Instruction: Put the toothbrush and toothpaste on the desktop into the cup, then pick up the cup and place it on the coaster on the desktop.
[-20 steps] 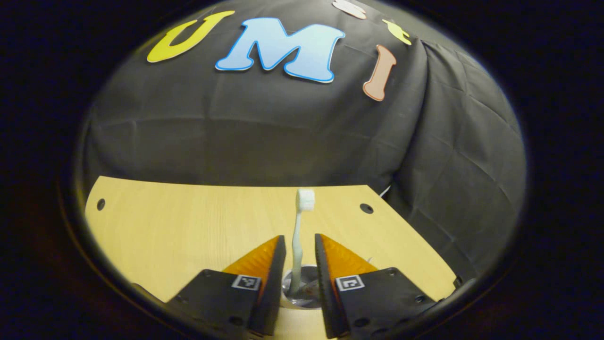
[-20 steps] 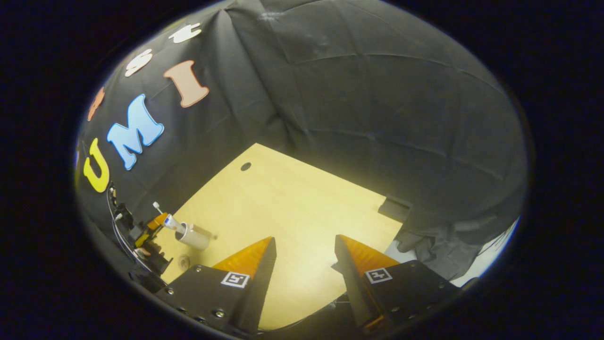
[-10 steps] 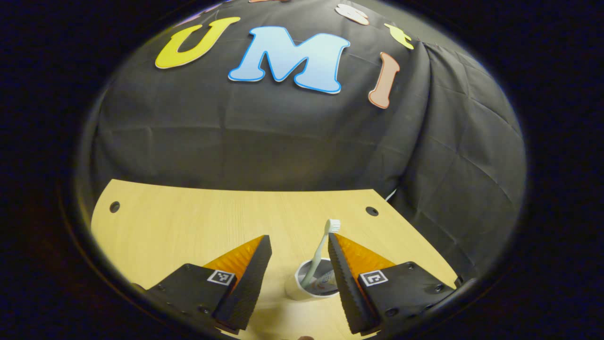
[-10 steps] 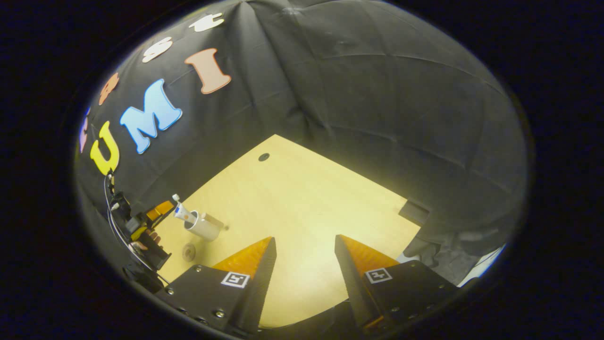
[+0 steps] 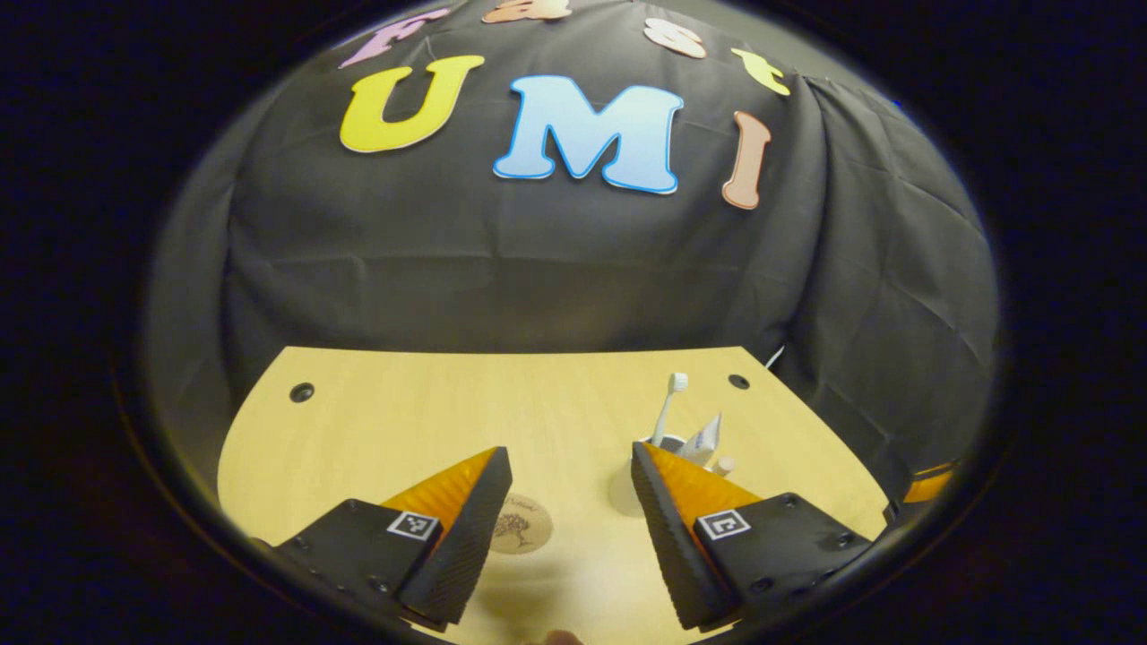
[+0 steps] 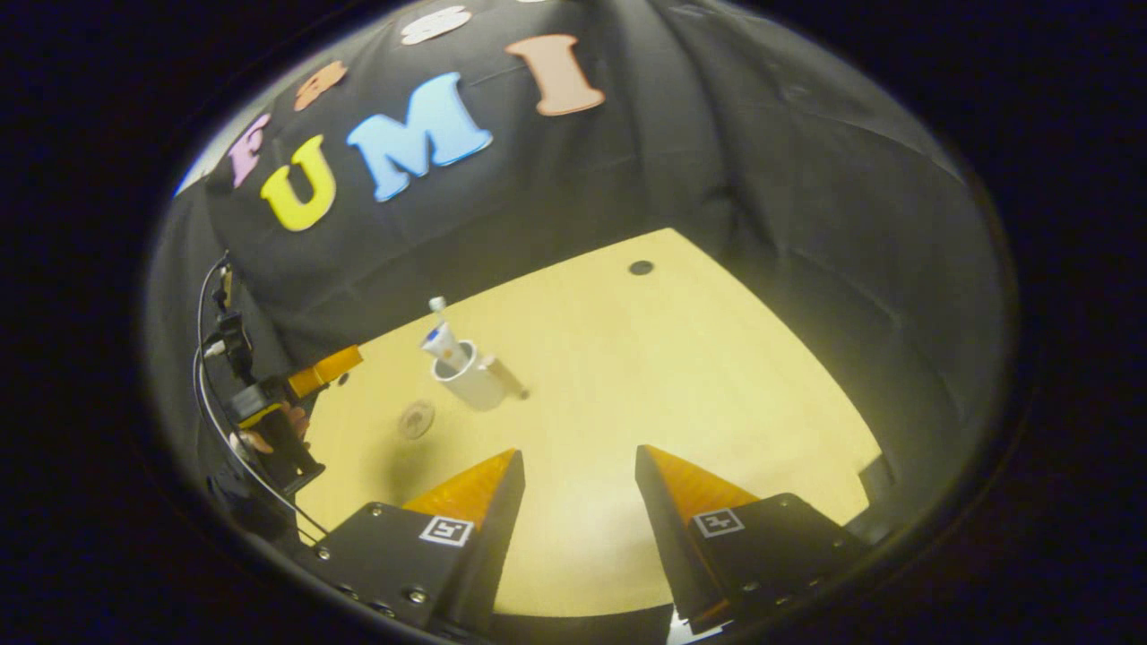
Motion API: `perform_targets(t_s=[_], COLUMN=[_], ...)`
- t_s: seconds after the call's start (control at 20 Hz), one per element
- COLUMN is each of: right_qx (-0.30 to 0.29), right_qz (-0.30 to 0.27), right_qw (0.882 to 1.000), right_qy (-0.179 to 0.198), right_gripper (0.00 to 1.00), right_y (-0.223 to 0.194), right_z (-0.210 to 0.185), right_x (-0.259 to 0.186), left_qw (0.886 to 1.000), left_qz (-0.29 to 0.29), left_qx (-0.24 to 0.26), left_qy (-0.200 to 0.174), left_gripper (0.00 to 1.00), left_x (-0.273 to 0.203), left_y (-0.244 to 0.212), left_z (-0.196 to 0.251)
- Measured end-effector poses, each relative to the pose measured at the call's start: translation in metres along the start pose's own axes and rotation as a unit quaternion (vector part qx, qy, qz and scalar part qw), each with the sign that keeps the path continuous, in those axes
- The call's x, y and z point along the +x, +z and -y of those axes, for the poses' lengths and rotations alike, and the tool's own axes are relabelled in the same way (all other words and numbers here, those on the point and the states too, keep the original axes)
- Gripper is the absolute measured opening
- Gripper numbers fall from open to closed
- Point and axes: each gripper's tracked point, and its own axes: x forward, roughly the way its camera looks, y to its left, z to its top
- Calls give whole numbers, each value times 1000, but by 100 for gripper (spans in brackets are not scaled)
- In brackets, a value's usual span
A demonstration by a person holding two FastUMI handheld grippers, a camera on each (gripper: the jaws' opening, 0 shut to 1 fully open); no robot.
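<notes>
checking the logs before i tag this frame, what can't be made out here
- Cup: in the left gripper view the left tongs' right finger covers its body.
- Coaster: left finger cuts off its left edge there; its print is too small to tell, and in the right gripper view it is tiny.
- Toothpaste and toothbrush: lower ends hidden inside the cup.

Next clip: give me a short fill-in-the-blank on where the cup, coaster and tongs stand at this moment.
1. The toothbrush and toothpaste stand inside the ____.
2. The cup stands on the bare desktop, not yet on the ____.
3. The left tongs hold nothing; their fingers are ____.
4. The coaster is ____ in shape.

Missing words: cup; coaster; open; round
</notes>
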Motion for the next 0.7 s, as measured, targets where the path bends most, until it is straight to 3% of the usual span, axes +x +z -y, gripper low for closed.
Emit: perform_targets(t_s=[0.05,0.25,0.45,0.55,0.6,0.65,0.7], right_qx=[-28,-119,-181,-238,-269,-298,-325], right_qz=[-13,-47,-78,-89,-98,-105,-116], right_qw=[999,989,976,962,952,943,933], right_qy=[22,73,97,102,104,104,106], right_gripper=[74,74,73,74,74,74,73], right_y=[5,29,58,68,69,72,69], right_z=[-9,-32,-48,-56,-59,-62,-64], right_x=[8,43,75,89,99,110,117], left_qw=[1000,1000,998,996,994,993,991], left_qz=[-3,-12,-14,-15,-14,-14,-13], left_qx=[-3,-10,-48,-72,-82,-92,-102], left_qy=[4,19,36,55,65,74,83], left_gripper=[86,89,89,86,90,85,89], left_x=[-12,-59,-100,-116,-123,-130,-140], left_y=[-4,-18,-40,-53,-58,-63,-69], left_z=[-4,-13,-17,-25,-31,-36,-41])
